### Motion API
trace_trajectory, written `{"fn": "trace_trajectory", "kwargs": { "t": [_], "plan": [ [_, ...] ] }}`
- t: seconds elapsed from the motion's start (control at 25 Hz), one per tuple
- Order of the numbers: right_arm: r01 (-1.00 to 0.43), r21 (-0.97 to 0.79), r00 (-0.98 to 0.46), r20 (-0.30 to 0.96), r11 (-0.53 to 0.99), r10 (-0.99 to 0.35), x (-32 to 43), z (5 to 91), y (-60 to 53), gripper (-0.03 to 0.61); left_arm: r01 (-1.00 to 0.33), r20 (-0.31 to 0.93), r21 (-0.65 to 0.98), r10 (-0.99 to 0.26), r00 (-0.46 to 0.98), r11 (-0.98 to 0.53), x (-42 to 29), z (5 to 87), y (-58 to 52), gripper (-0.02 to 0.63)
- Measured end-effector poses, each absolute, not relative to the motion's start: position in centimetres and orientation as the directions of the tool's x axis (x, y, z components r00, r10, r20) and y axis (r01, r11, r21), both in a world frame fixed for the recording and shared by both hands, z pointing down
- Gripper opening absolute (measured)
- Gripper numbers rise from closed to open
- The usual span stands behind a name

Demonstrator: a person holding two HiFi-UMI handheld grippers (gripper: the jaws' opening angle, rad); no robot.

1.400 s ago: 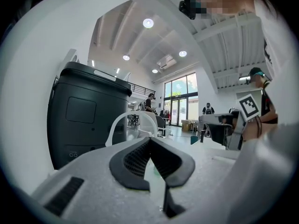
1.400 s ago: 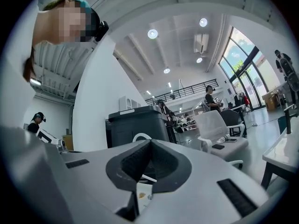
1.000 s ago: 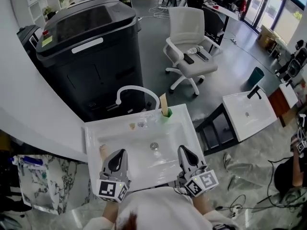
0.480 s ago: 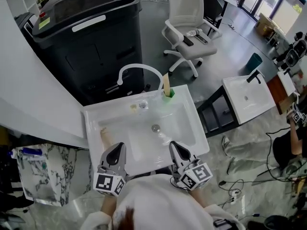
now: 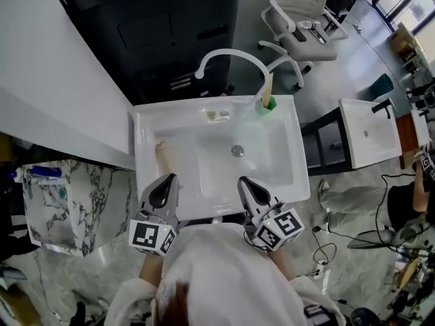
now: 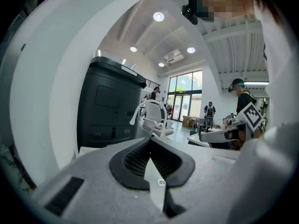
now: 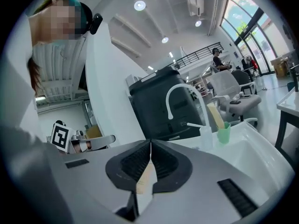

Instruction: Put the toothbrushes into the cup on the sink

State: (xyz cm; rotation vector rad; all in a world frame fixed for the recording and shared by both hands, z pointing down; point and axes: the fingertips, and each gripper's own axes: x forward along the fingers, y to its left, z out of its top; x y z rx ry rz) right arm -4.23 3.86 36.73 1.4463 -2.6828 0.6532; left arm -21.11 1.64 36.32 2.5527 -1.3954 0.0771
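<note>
Stands at the front edge of a white rectangular ceramic sink. Holds the left gripper over that edge toward the left corner, pads pressed together at the tips with nothing between them. Holds the right gripper over the same edge further right, apart from the left one, pads likewise closed tip to tip and empty. Points both toward the back of the sink.

On the flat left part of the sink, near its left edge and just ahead of the left gripper: a pale beige toothbrush, lying flat, front to back, touched by neither gripper. At the back right corner of the rim: a small translucent green plastic cup, upright, with a flat beige toothbrush standing in it at a slight lean. On the back edge near the middle: a small clear bottle. Arching over the back edge toward the cup: a white curved tap. In the middle of the basin: a round metal drain. Behind the sink: a large black machine.
</note>
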Motion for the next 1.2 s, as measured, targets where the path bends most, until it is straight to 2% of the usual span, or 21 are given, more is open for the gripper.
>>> {"fn": "trace_trajectory", "kwargs": {
  "t": [0.24,0.28,0.32,0.36,0.44,0.76,0.88,1.2],
  "plan": [
    [-0.731,-0.336,-0.683,0.381,0.594,-0.624,-10.3,39.5,0.4,0.017,-0.89,0.163,0.163,-0.878,0.45,-0.426,-25.2,36.8,1.8,0.014],
    [-0.715,-0.327,-0.697,0.4,0.617,-0.595,-11.5,40.1,-0.4,0.037,-0.897,0.164,0.158,-0.884,0.437,-0.414,-25.8,36.9,1.7,0.014],
    [-0.7,-0.323,-0.709,0.419,0.637,-0.567,-12.8,40.7,-1.1,0.111,-0.904,0.166,0.155,-0.891,0.422,-0.399,-26.3,36.9,1.7,0.014],
    [-0.685,-0.324,-0.72,0.436,0.653,-0.54,-14.0,41.5,-1.8,0.135,-0.91,0.169,0.154,-0.897,0.408,-0.385,-26.9,37.1,1.8,0.014],
    [-0.661,-0.338,-0.735,0.472,0.67,-0.487,-16.4,43.4,-3.0,0.135,-0.92,0.174,0.156,-0.907,0.384,-0.36,-27.9,37.3,1.8,0.014],
    [-0.625,-0.325,-0.66,0.707,0.71,-0.257,-22.5,54.0,-5.6,0.174,-0.947,0.198,0.113,-0.928,0.317,-0.299,-30.0,38.4,1.2,0.014],
    [-0.622,-0.367,-0.645,0.741,0.691,-0.187,-23.9,57.0,-6.2,0.183,-0.95,0.204,0.131,-0.93,0.305,-0.283,-30.5,38.9,0.8,0.014],
    [-0.643,-0.436,-0.626,0.773,0.629,-0.104,-26.8,61.5,-8.1,0.207,-0.95,0.232,0.17,-0.926,0.298,-0.263,-31.2,40.5,0.5,0.014]
  ]
}}
